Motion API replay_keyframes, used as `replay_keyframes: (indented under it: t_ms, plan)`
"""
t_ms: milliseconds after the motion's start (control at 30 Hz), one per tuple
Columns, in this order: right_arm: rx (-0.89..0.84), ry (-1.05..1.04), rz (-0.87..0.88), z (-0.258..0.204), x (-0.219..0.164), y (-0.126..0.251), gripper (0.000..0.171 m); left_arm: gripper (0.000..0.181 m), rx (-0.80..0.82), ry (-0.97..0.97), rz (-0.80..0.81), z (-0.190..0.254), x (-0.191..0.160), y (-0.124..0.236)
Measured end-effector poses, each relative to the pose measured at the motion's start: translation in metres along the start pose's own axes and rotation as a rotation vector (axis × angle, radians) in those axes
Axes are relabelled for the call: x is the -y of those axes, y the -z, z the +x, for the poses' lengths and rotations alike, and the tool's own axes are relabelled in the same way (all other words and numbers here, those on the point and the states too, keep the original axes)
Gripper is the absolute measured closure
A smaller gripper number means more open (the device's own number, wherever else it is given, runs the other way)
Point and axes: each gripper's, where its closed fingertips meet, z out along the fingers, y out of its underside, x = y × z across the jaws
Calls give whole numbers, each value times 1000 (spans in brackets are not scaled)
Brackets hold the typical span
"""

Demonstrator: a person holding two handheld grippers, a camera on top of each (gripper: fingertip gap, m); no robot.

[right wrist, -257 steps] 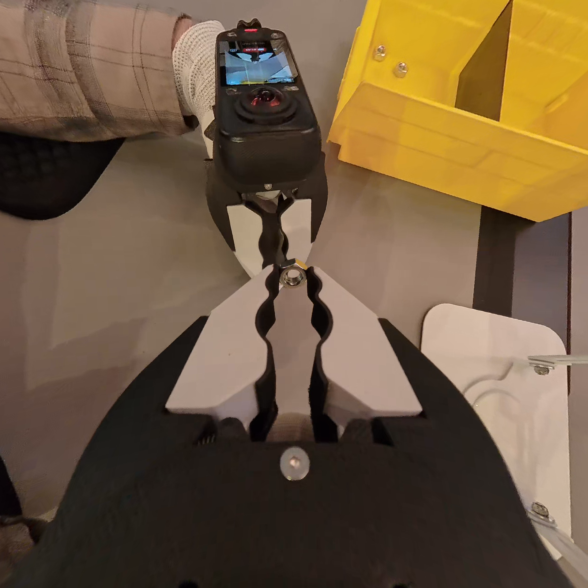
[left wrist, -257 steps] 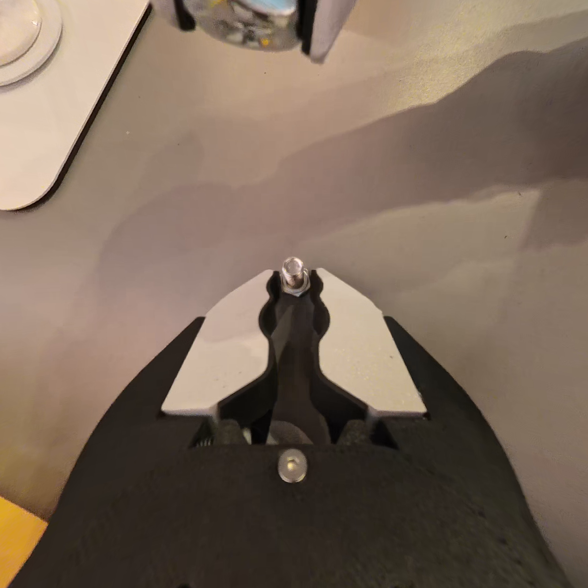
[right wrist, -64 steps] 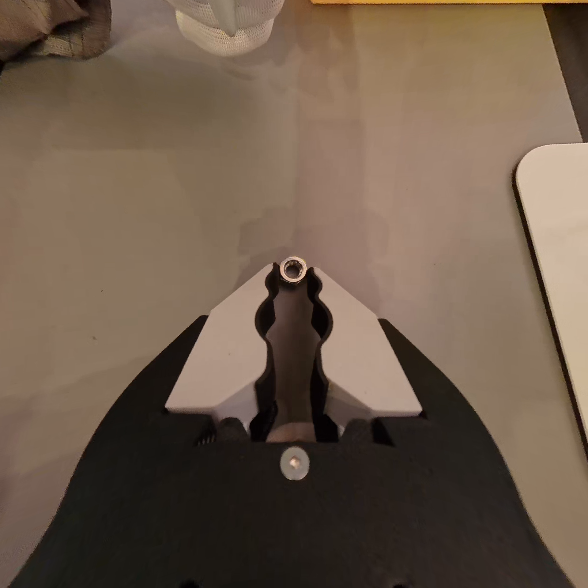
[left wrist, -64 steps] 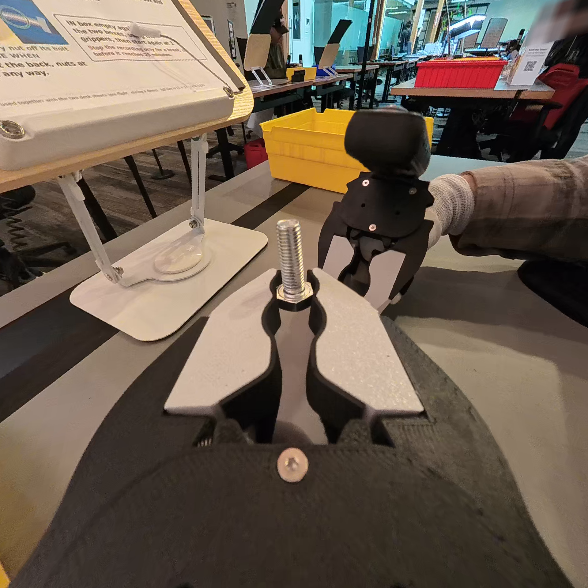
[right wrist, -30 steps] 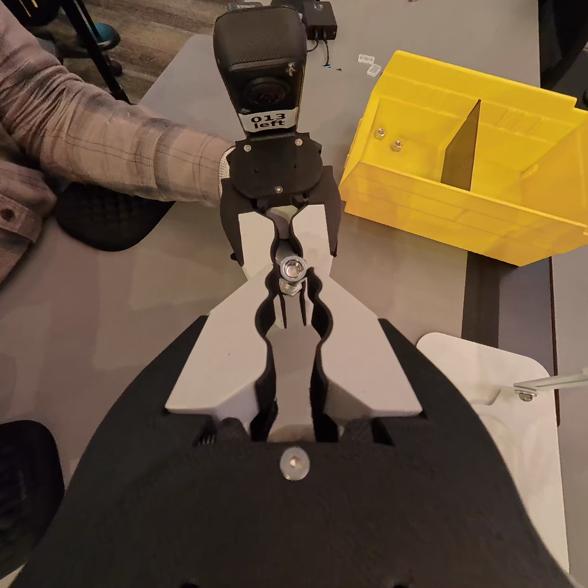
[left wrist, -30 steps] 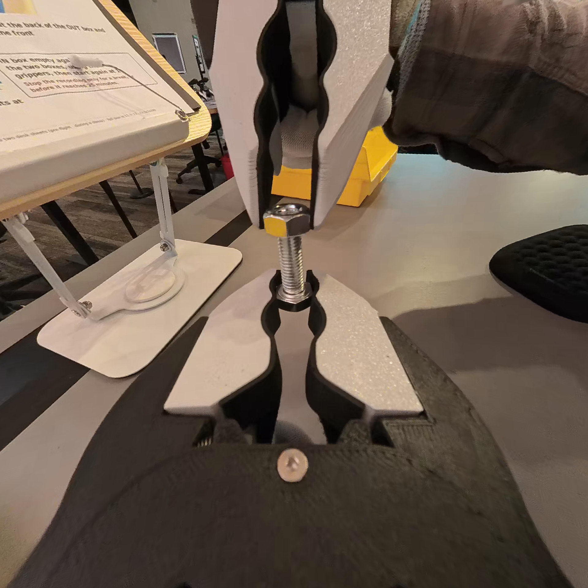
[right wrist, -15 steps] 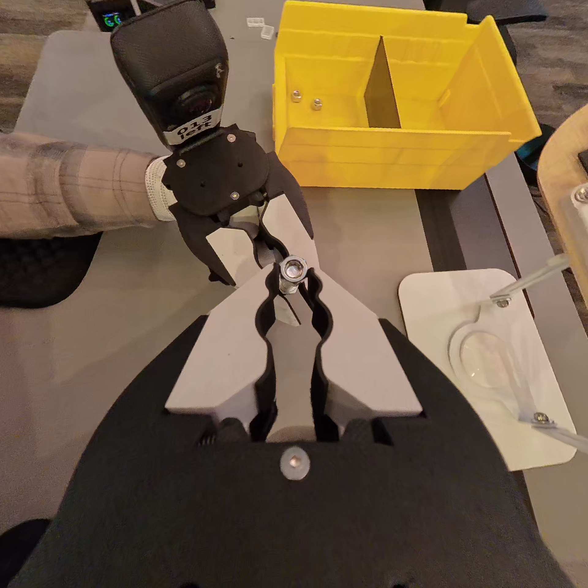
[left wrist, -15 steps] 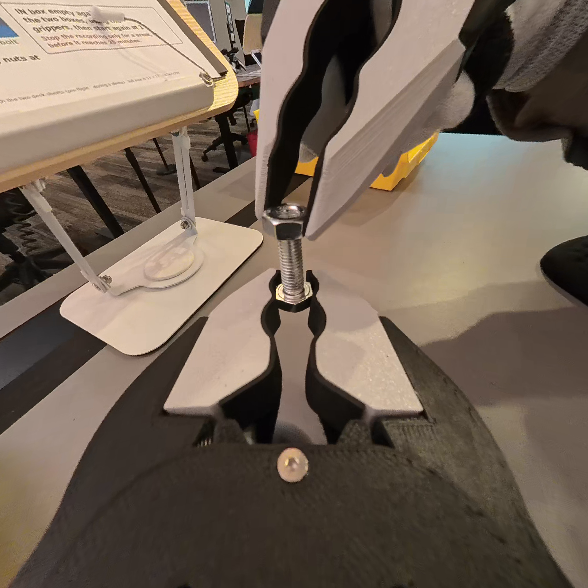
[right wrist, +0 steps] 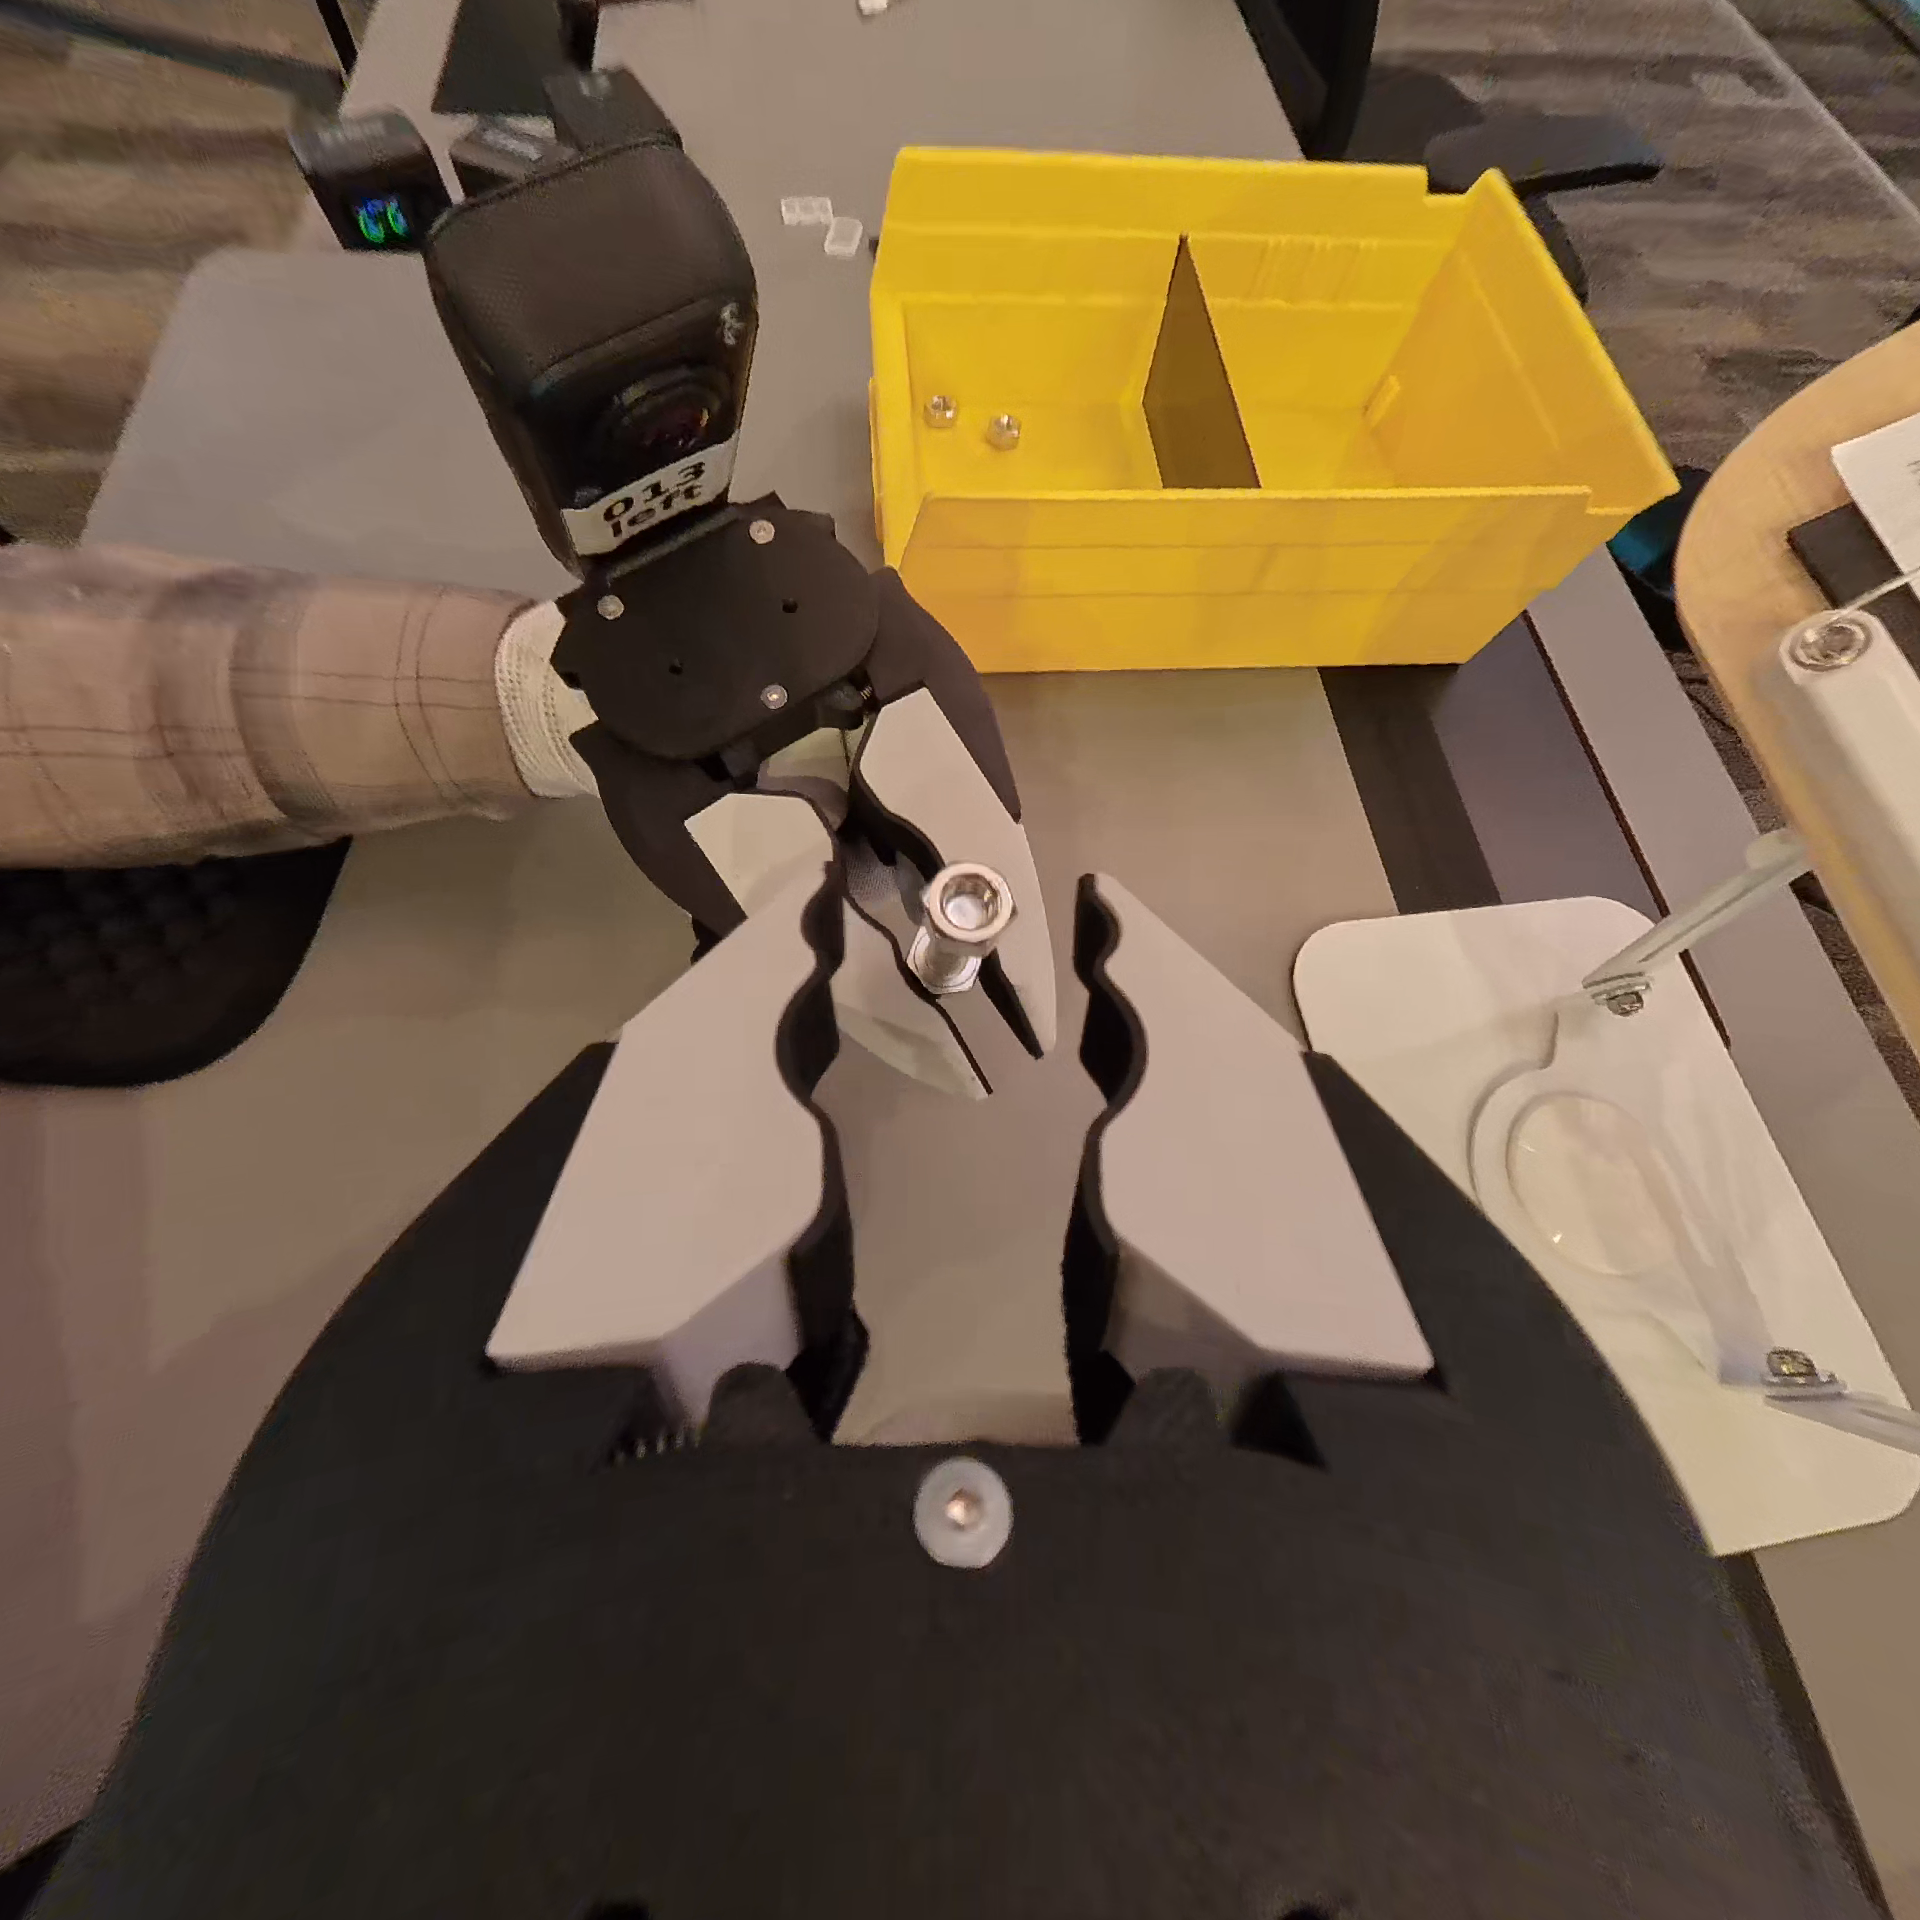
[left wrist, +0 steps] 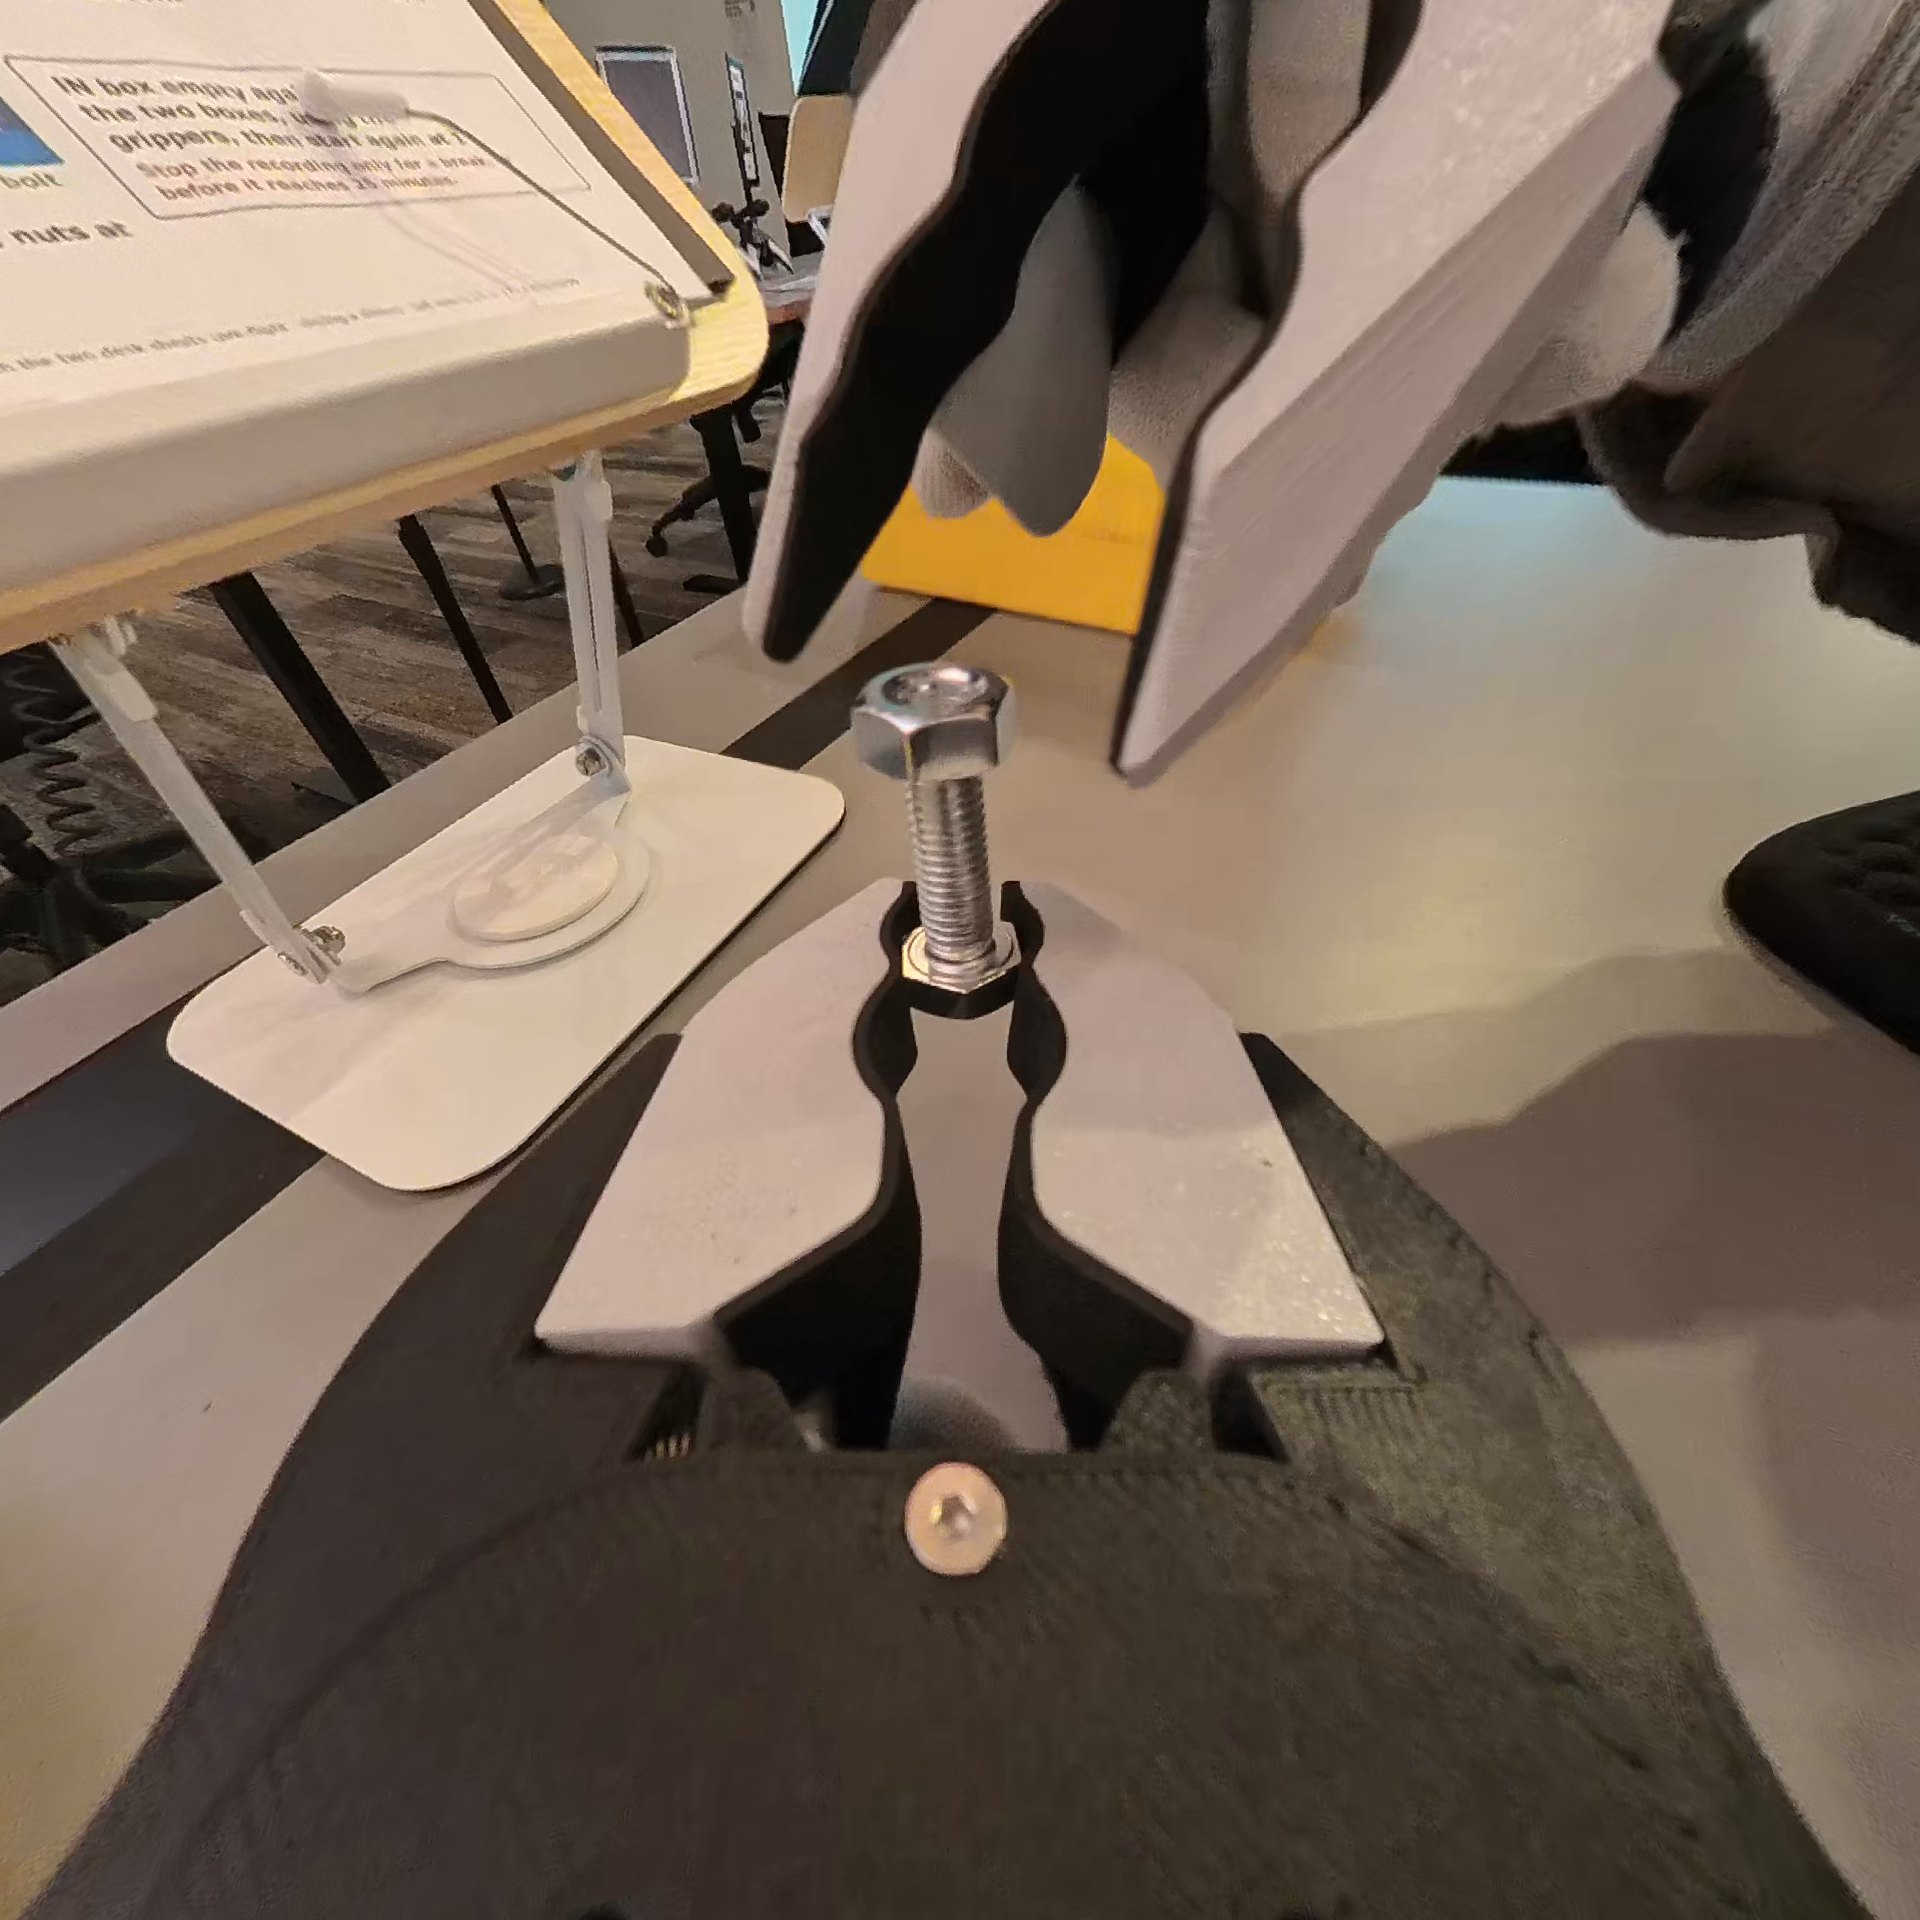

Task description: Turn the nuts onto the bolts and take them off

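My left gripper [left wrist: 956, 914] is shut on a steel nut [left wrist: 954, 971]. A silver bolt [left wrist: 940, 831] is threaded in the nut and stands up from it, hex head on top. My right gripper [right wrist: 954, 894] is open, with its white fingers [left wrist: 1299, 468] on either side of the bolt head and not touching it. In the right wrist view the bolt head [right wrist: 968, 904] shows between my open fingertips, and the left gripper [right wrist: 1003, 1070] reaches in from the upper left, held by a gloved hand.
A yellow divided bin [right wrist: 1195, 582] stands at the back of the grey table with two loose nuts [right wrist: 971, 421] in its left compartment. A white stand base [right wrist: 1558, 1195] is to the right, carrying a tilted board with a sheet [left wrist: 312, 260]. Black pads [right wrist: 125, 966] lie at the left.
The right gripper, shut on the bolt head half a second ago, has opened and let go. The left gripper still holds the nut with the bolt in it.
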Motion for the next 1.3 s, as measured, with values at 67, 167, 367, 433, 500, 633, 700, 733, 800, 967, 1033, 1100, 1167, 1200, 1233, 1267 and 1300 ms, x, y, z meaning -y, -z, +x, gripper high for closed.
replay_keyframes:
  t_ms: [67, 167, 367, 433, 500, 633, 700, 733, 800, 967, 1033, 1100, 1167, 1200, 1233, 1267, 1300]
  plan:
    - [5, -36, 66, 0, 4, 4, 116, 167, -10, 31, 42, 0, 7, 3]
    - [51, -133, 205, -7, 11, 8, 104, 167, -23, 71, 103, -2, 18, 8]
    - [74, -191, 391, -19, 25, 16, 93, 167, -42, 88, 134, 1, 23, 10]
    - [78, -191, 382, -22, 23, 14, 93, 167, -42, 86, 129, 2, 22, 9]
    - [77, -189, 394, -25, 23, 14, 95, 167, -42, 85, 132, 3, 24, 10]
    - [85, -177, 405, -29, 23, 16, 99, 167, -42, 88, 126, 2, 23, 9]
    - [89, -172, 407, -32, 23, 17, 101, 167, -42, 91, 125, 1, 22, 8]
    - [92, -169, 407, -34, 23, 17, 102, 167, -42, 90, 123, 1, 22, 8]
    - [93, -161, 392, -37, 20, 16, 105, 167, -43, 90, 123, 2, 22, 8]
    - [54, -172, 407, -32, 21, 18, 95, 167, -39, 83, 119, 2, 22, 8]
    - [49, -169, 399, -33, 20, 16, 93, 167, -39, 82, 116, 2, 22, 8]
    - [59, -152, 383, -38, 19, 12, 92, 167, -40, 78, 111, 3, 21, 7]
    - [55, -134, 377, -40, 18, 12, 94, 167, -35, 79, 110, 2, 20, 7]
    - [79, -125, 379, -45, 18, 14, 111, 167, -33, 82, 107, 1, 20, 8]
    - [86, -128, 389, -46, 19, 16, 116, 167, -33, 81, 107, 0, 20, 8]
    - [76, -137, 388, -44, 18, 17, 116, 167, -35, 79, 106, 1, 20, 7]
    - [68, -141, 390, -42, 17, 18, 116, 167, -36, 77, 105, 1, 20, 7]
